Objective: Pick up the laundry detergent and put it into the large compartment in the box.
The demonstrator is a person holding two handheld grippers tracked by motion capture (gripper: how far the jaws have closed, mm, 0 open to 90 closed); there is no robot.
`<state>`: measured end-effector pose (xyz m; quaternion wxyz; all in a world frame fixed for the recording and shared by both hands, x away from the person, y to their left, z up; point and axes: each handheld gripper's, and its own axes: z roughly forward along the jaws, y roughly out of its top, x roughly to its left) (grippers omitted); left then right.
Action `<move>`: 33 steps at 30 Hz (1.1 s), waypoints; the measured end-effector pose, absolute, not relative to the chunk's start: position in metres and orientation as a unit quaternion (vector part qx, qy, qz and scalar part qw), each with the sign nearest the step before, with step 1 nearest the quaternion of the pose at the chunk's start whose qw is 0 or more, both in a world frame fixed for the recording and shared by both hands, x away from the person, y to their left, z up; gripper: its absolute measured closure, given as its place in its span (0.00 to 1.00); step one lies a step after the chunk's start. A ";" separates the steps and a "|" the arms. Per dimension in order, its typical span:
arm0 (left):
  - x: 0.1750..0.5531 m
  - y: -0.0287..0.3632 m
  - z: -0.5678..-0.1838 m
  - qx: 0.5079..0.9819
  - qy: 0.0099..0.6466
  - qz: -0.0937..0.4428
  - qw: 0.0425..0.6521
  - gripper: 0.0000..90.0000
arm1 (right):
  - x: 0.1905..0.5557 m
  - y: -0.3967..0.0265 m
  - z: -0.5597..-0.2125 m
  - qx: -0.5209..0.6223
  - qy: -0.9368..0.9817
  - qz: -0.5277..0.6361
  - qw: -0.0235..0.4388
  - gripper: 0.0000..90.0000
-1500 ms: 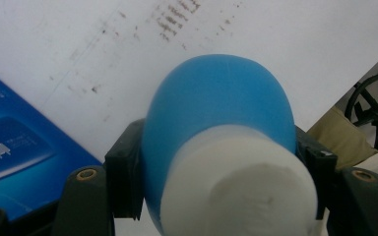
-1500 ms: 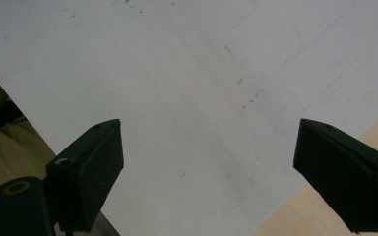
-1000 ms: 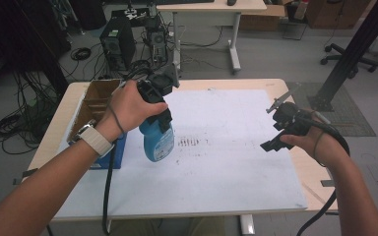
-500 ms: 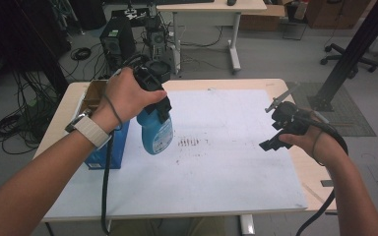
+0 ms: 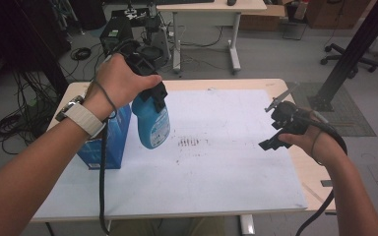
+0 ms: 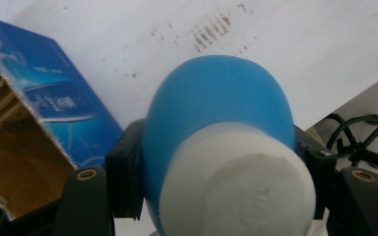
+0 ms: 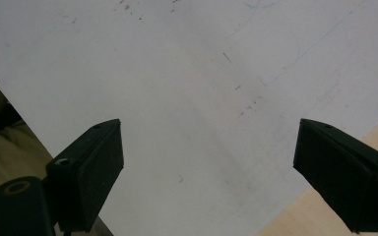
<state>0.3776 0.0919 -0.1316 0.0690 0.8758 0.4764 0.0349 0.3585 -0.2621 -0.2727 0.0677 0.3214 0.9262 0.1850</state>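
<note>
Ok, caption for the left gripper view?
Left gripper clamps a blue bottle above the white sheet, blue box alongside.

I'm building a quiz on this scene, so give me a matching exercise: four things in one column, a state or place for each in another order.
Things:
1. blue bottle
2. blue carton
3. right gripper
4. row of dark marks

States or places:
A. jaws wide apart, nothing between them
B. clamped in the left gripper, lifted off the table
C. printed on the white sheet, near its middle
D. standing at the table's left edge, top open

Pairs: 1-B, 2-D, 3-A, 4-C
</note>
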 end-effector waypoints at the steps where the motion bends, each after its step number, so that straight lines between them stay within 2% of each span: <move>1: 0.378 0.094 -0.128 0.874 0.480 0.037 0.067 0.42 | 0.359 -0.262 -0.273 0.322 0.926 0.185 0.067 0.13; 19: 0.379 0.119 -0.099 0.849 0.522 0.040 0.075 0.42 | 0.362 -0.257 -0.272 0.313 0.929 0.185 0.069 0.13; 33: 0.382 0.155 -0.078 0.815 0.571 0.046 0.086 0.41 | 0.363 -0.252 -0.272 0.309 0.930 0.185 0.068 0.13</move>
